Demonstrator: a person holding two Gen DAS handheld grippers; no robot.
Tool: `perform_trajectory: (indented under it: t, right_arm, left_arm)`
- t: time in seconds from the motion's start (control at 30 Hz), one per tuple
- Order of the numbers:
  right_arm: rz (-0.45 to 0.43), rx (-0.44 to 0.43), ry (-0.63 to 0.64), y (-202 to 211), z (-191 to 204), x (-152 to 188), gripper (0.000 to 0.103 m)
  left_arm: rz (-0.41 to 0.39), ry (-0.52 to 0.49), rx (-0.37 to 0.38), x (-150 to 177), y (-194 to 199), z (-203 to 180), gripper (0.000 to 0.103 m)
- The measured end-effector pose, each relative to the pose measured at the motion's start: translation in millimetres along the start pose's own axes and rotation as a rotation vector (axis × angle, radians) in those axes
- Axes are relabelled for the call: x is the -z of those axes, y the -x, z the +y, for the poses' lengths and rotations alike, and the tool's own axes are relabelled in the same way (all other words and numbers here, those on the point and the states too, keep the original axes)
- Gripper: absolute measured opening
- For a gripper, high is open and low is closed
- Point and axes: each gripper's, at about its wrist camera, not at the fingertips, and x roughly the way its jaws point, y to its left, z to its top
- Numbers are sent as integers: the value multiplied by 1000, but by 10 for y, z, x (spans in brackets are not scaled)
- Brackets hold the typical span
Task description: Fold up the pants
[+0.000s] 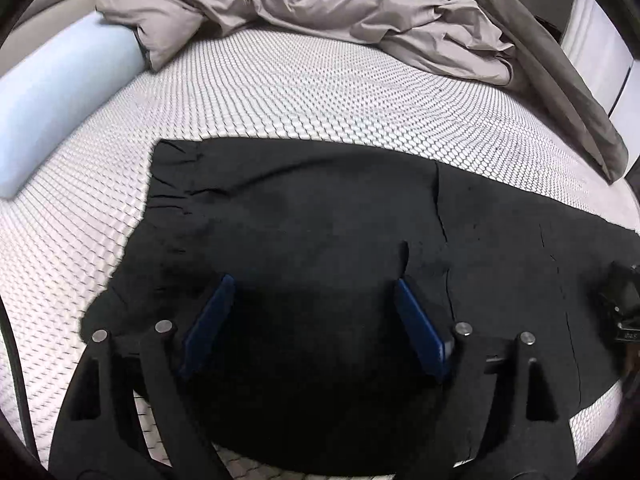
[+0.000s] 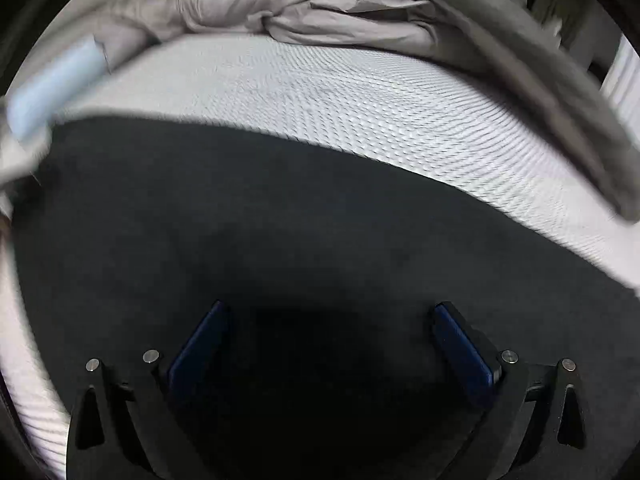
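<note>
Both the left hand-held gripper (image 1: 316,292) and the right hand-held gripper (image 2: 328,320) hang spread wide and empty above black pants (image 1: 304,216) lying flat on a white textured mattress (image 1: 320,92), with a crumpled grey duvet (image 1: 280,4) beyond the pants.

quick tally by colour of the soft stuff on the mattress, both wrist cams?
Black: 1, the pants, spread flat.
Taupe-grey: 1, the crumpled duvet at the far end.
Pale blue: 1, the bolster pillow on the left.
Total: 3, all lying on the white textured mattress.
</note>
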Motion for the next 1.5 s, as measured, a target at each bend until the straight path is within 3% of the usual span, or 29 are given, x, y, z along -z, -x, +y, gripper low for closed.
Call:
perform_trajectory:
  t: [0.07,0.13,0.2,0.27,0.37,0.53,0.57,0.63,0.7,0.83,0.97,1.0,1.07,1.17,1.3,1.5]
  right_arm:
    - [9,27,-55,31,-204,70,102]
    - [12,93,-104,59,-436,147,103]
    - [14,88,-157,119,-648,250,103]
    - [-5,81,-169,232,-674,282,103]
    - [-63,-26,-133,440,-557,290,103]
    - [-57,-138,-36,512,-232,425,103]
    - [-35,-119,4,468,-175,468,103]
    - [-14,-12,91,426,-110,636,102]
    - [-24,3,96,485,-292,785,102]
    - [-12,94,-41,658,-1068,1131,102]
    - [39,390,-217,742,-1970,1580,103]
    - [40,425,-255,766,-2131,1678,103]
    - [6,328,-345,824,-2359,1814,103]
    - [-43,254,-399,1048,-2421,1910,103]
    - [-161,85,-594,1463,-2671,2203,103]
    - [-142,-59,-795,1388,-2993,2547,103]
  left_arm:
    - [-5,-22,-79,40,42,38,81]
    - [-4,-2,-74,94,106,59,77]
    - [-33,-31,-68,112,279,-38,77]
    - [-86,-77,-8,191,539,-254,77]
    - [-120,-129,137,325,734,-778,80]
    - [-23,-302,328,658,570,-1798,80]
    - [-11,-324,340,699,522,-1904,80]
    - [43,-355,289,746,385,-2049,80]
    - [62,-370,261,789,316,-2122,81]
    - [52,-372,249,819,315,-2156,83]
    - [39,-357,228,795,372,-2207,82]
    - [35,-352,231,782,376,-2264,82]
    - [34,-346,259,733,421,-2407,82]
    - [-1,-367,300,723,586,-2725,82]
    - [-30,-377,379,791,719,-3201,83]
    - [29,-427,455,984,594,-3935,85]
